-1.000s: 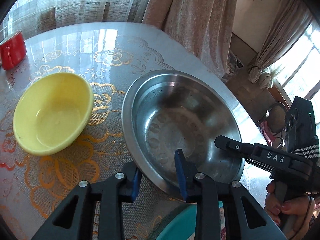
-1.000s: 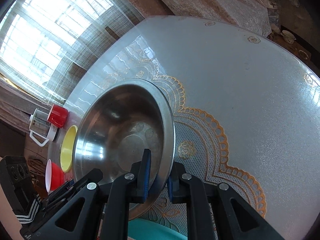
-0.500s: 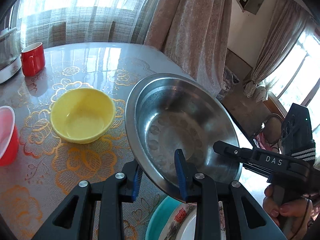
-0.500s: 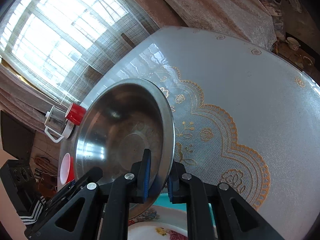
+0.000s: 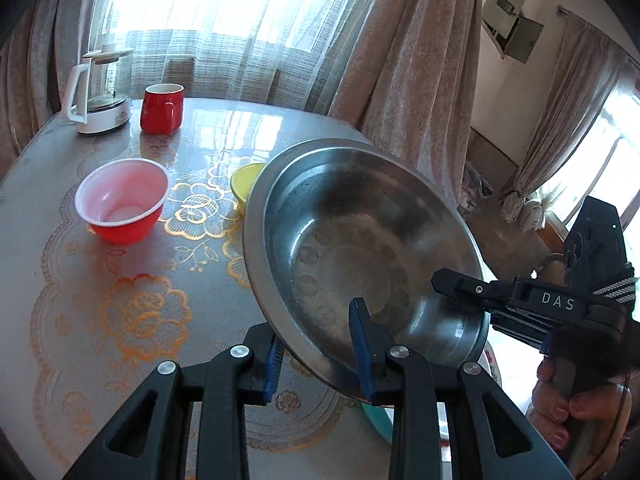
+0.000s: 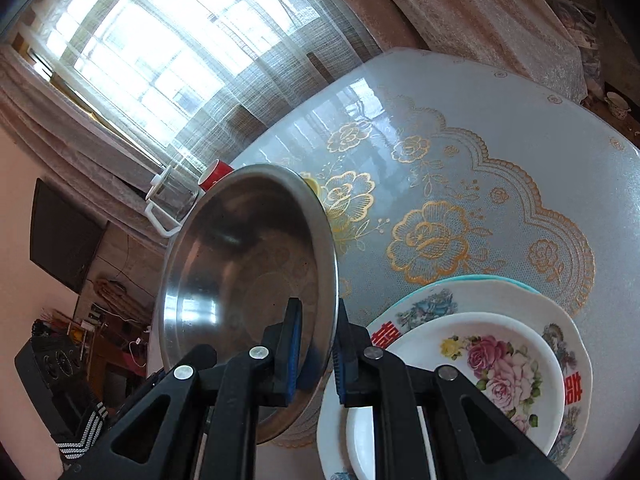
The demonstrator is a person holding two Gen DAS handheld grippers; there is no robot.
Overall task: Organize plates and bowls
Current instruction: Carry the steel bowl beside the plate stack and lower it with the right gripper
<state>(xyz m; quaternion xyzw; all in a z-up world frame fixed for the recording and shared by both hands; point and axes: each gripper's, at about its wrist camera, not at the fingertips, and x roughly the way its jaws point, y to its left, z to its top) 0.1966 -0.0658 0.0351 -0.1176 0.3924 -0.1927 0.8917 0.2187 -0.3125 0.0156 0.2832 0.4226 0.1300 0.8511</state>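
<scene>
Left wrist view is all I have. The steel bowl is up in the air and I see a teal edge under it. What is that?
Observer: Stacked plates. A rose plate lies on a bigger patterned plate, and that lies on a teal plate.
Operator: Does the right gripper really have the bowl?
Observer: Yes. The right gripper has one finger inside the rim and one outside, closed on the bowl.
Operator: Is the bowl level?
Observer: No. In the right wrist view it is tilted steeply, with its open side facing away from the plates.
</scene>
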